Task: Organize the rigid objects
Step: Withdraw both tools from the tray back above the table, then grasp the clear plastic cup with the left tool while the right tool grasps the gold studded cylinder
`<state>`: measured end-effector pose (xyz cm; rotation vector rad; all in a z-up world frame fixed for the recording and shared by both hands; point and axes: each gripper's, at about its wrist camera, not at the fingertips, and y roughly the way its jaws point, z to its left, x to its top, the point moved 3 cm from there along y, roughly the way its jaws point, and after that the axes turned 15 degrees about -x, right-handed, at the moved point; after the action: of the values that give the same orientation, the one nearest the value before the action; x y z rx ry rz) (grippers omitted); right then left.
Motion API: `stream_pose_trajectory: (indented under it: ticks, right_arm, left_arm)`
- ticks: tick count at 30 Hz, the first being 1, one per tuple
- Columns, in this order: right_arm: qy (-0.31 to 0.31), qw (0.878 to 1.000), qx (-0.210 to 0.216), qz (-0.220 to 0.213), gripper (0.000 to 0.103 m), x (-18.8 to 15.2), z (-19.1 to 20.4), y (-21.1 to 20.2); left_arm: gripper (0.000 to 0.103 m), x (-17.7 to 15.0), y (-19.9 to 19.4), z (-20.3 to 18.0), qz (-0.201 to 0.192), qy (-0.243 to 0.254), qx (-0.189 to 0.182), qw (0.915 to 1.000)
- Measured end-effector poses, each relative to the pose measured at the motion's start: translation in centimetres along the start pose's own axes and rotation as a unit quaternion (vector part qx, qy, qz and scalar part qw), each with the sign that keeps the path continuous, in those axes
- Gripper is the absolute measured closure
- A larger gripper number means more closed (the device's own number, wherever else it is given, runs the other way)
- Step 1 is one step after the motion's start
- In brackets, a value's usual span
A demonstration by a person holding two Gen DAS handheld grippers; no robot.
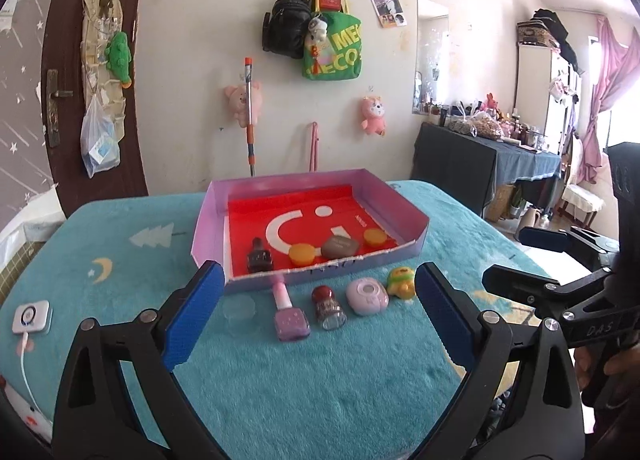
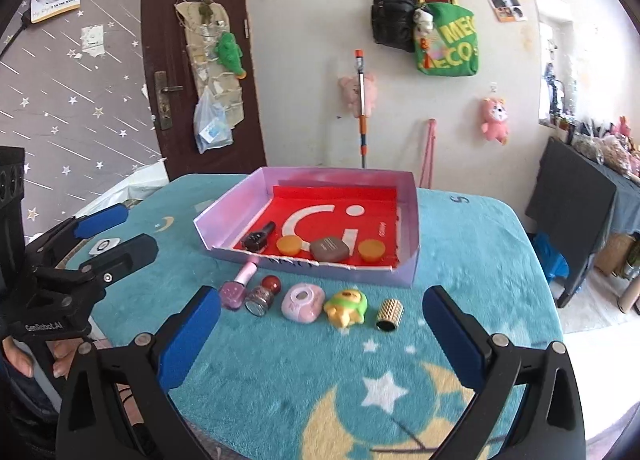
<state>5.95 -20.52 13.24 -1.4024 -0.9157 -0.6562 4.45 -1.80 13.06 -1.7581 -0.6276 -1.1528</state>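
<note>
Leftmost, a white device (image 1: 31, 316) with a cable lies on the teal blanket (image 1: 320, 380) at about nine o'clock in the left wrist view. The left gripper (image 1: 316, 314) hangs above the blanket with its blue pads spread wide and nothing between them. Just past it runs a row of small things along the near wall of the box (image 1: 208, 219): a clear jar (image 1: 239, 310), barely visible, then a purple nail polish bottle (image 1: 289, 314) whose pink cap touches the box wall, a red-capped glitter bottle (image 1: 328, 306), a pink case (image 1: 367, 296) and a yellow-green toy (image 1: 401, 282). In the right wrist view a gold studded cylinder (image 2: 389, 314) ends the row at three o'clock of the toy.

Inside the box, on its red floor by the near wall, stand a dark bottle (image 1: 259, 256), an orange cap (image 1: 302, 254), a brown compact (image 1: 339, 247) and a second orange cap (image 1: 375, 237), each a little apart from the next.

At the far right, the right gripper (image 2: 322, 336) also hangs above the blanket, pads spread wide and holding nothing, with the pink case and the toy at its twelve o'clock.
</note>
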Motion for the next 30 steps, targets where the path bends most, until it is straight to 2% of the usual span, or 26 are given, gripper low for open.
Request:
stream_pose_trajectory:
  ticks: [9, 19, 30]
  right_arm:
    - [0.016, 0.998, -0.057, 0.016, 0.000, -4.9, 0.5, 1.7]
    - [0.029, 0.996, -0.072, 0.042, 0.000, -7.9, 0.7, 4.3]
    - [0.047, 0.994, -0.071, 0.072, 0.000, -9.7, 0.5, 6.3]
  left_arm:
    - [0.006, -4.6, 1.9, 1.4, 0.036, -0.036, 0.019, 0.9985]
    - [0.006, -7.7, 3.7, 2.4, 0.071, -0.061, 0.024, 0.9953]
    - [0.006, -9.2, 5.0, 3.2, 0.097, -0.074, 0.030, 0.9921]
